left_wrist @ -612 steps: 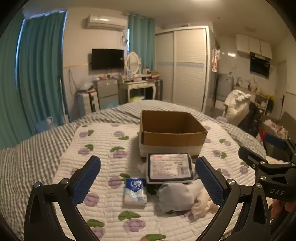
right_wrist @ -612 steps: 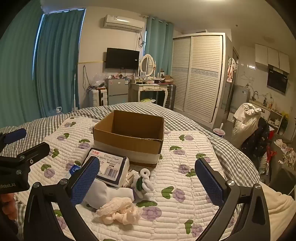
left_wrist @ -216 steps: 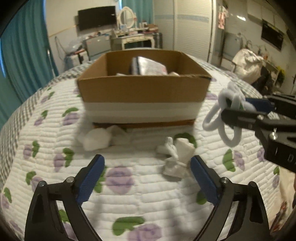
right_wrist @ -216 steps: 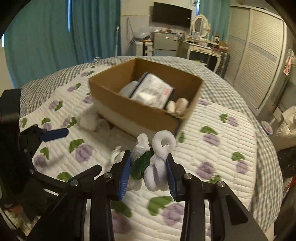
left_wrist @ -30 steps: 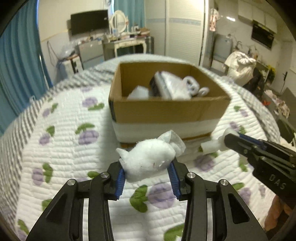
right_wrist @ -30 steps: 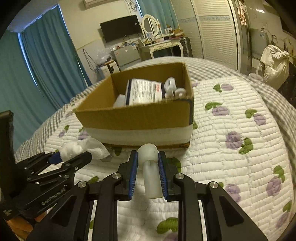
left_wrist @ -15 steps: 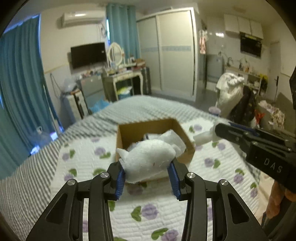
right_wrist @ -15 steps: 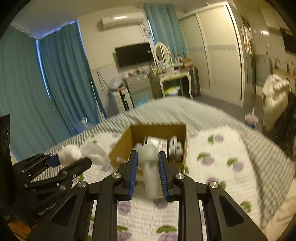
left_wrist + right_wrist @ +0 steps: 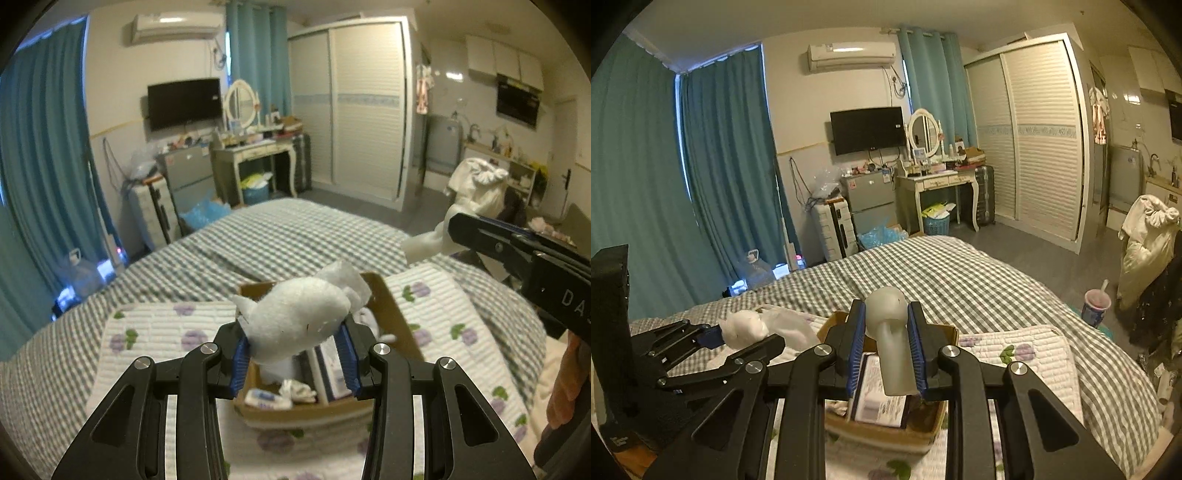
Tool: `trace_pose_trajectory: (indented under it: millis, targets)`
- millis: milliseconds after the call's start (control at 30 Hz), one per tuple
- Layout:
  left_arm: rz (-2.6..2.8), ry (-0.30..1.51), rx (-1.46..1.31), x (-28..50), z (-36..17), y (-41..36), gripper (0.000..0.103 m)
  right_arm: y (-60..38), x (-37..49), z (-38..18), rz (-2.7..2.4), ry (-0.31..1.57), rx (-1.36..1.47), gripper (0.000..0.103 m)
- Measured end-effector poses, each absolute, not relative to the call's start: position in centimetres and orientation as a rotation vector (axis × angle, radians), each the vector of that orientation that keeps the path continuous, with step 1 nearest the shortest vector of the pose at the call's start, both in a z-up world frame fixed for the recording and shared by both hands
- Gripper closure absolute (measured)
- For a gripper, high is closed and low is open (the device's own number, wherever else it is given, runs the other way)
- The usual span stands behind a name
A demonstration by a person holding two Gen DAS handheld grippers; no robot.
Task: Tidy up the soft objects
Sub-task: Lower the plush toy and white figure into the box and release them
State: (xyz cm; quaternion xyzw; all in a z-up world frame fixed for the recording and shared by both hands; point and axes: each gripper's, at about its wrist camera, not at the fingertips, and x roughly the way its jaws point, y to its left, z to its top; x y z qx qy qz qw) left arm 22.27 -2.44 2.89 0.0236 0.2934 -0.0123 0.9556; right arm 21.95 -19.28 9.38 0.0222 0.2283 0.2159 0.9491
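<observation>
Left gripper (image 9: 293, 350) pinches a fluffy white plush toy with a crumpled tissue-like flap (image 9: 295, 317) between its blue pads; I hold it above the open brown cardboard box (image 9: 395, 317). Right gripper (image 9: 886, 354) clamps a pale grey-white rubbery mushroom-shaped piece (image 9: 890, 332), rounded head up, stem down between the pads, also over the box (image 9: 886, 432).

Left wrist view only: box interior shows a small white-and-blue tissue packet (image 9: 267, 398) at the near wall, a crumpled white cloth piece (image 9: 299, 389) beside it, and a flat wrapped pack (image 9: 332, 373) on edge toward the right. The plush covers the box's middle. My right gripper (image 9: 443, 236) enters from the right edge, the pale piece protruding from its tip.

Right wrist view only: a printed label on the flat pack (image 9: 882, 395) faces the camera; the rest of the interior is hidden behind my fingers and the mushroom piece. My left gripper (image 9: 724, 336) shows at lower left, plush (image 9: 746, 328) bulging from its tip.

Surroundings: box sits on a white quilted cover with purple-and-green print (image 9: 155, 332), laid on a grey checked bedspread (image 9: 960, 273). Beyond the bed: teal curtains (image 9: 727, 177), wall-mounted black television (image 9: 868, 129), white dressing table with oval mirror (image 9: 938, 181), white louvred wardrobe (image 9: 1041, 140), a pink cup with a straw (image 9: 1095, 301) on the floor at right.
</observation>
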Motion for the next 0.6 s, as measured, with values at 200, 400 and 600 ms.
trace_pose_trajectory:
  millis: [200,400,600]
  targets:
    - [0.009,0.667,0.067,27.0,-1.8,-2.1,0.063,-18.1,29.0,4.5,0.407,0.545,0.02,0.08]
    - [0.018,0.718,0.073,30.2,-5.1,-1.6,0.063,-17.0,34.3,-1.3,0.407,0.648,0.017,0.08]
    - [0.021,0.717,0.077,30.3,-6.4,-1.7,0.059,-17.4,36.7,-4.4,0.43,0.702,0.079,0.075]
